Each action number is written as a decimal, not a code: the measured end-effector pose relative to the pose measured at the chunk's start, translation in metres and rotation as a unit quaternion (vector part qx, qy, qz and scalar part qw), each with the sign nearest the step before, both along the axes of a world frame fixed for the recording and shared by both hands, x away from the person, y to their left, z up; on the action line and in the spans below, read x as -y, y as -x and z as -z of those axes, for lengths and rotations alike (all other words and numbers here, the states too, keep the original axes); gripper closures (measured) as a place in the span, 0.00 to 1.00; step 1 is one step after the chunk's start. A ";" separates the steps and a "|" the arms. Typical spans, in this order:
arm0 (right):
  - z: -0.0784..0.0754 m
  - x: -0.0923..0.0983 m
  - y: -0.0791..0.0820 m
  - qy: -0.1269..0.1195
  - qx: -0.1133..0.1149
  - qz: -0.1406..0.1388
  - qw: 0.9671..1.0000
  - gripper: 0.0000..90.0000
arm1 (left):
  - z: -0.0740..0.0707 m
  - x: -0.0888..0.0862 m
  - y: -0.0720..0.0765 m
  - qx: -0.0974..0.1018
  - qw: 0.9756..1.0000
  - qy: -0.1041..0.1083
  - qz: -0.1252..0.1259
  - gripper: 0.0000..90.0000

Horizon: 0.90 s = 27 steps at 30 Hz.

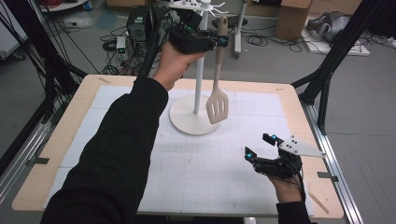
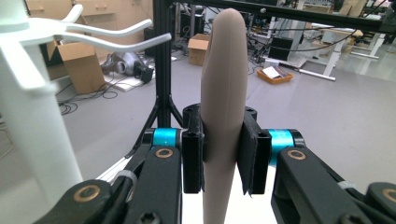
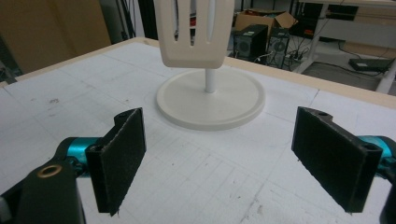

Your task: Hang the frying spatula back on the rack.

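Note:
A beige slotted spatula (image 1: 217,95) hangs upright in the air beside a white utensil stand (image 1: 200,70). My left gripper (image 1: 223,42) is shut on the spatula's handle (image 2: 224,93) near its top, both pads pressed against it. The stand's pole (image 2: 32,116) and its curved white hooks (image 2: 116,37) are just left of the handle in the left gripper view. The slotted blade (image 3: 194,32) hangs above the stand's round base (image 3: 210,100). My right gripper (image 1: 259,145) rests low over the mat at the front right, open with nothing between its pads (image 3: 119,156).
A white gridded mat (image 1: 196,172) covers the wooden table (image 1: 70,121). Black frame legs (image 1: 327,70) stand at the table's right, with cables and boxes on the floor behind. A person's black sleeve (image 1: 116,154) crosses the table's left half.

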State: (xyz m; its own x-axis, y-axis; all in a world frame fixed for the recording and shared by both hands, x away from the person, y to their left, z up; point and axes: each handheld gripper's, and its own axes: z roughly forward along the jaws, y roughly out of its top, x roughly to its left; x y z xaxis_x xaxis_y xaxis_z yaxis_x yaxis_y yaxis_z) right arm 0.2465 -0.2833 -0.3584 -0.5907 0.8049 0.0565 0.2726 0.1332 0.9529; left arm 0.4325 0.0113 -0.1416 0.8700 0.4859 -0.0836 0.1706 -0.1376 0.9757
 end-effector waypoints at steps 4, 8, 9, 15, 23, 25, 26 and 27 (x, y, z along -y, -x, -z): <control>-0.001 -0.001 0.001 -0.002 -0.003 -0.001 1.000 0.19 | -0.002 0.003 -0.005 -0.008 1.000 0.005 -0.006 0.82; 0.000 0.000 0.001 -0.002 -0.002 -0.003 1.000 0.19 | -0.001 -0.001 -0.009 -0.018 1.000 0.005 -0.014 0.82; 0.000 0.000 0.001 -0.002 -0.002 -0.003 1.000 0.19 | -0.001 -0.001 -0.009 -0.018 1.000 0.005 -0.014 0.82; 0.000 0.000 0.001 -0.005 -0.004 -0.003 1.000 0.19 | -0.001 -0.009 -0.016 -0.035 0.999 0.017 -0.025 0.82; 0.000 0.001 0.002 -0.007 -0.003 0.000 1.000 0.19 | 0.004 -0.011 -0.018 -0.040 0.998 -0.006 -0.042 0.82; 0.000 0.002 0.002 -0.006 -0.003 0.001 1.000 0.19 | 0.005 -0.012 -0.016 -0.031 0.998 -0.008 -0.049 0.81; 0.000 0.002 0.002 -0.006 -0.003 0.001 1.000 0.19 | 0.005 -0.012 -0.015 -0.026 0.998 -0.010 -0.049 0.81; 0.000 0.002 0.002 -0.006 -0.003 0.001 1.000 0.19 | 0.006 -0.013 -0.013 -0.021 0.999 -0.012 -0.046 0.81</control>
State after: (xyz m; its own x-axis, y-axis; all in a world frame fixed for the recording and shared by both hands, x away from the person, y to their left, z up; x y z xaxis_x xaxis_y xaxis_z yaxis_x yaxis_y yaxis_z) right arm 0.2442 -0.2855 -0.3587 -0.5880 0.8058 0.0697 0.2795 0.1216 0.9524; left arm 0.4456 0.0241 -0.1474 0.8172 0.5663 -0.1074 0.2252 -0.1422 0.9639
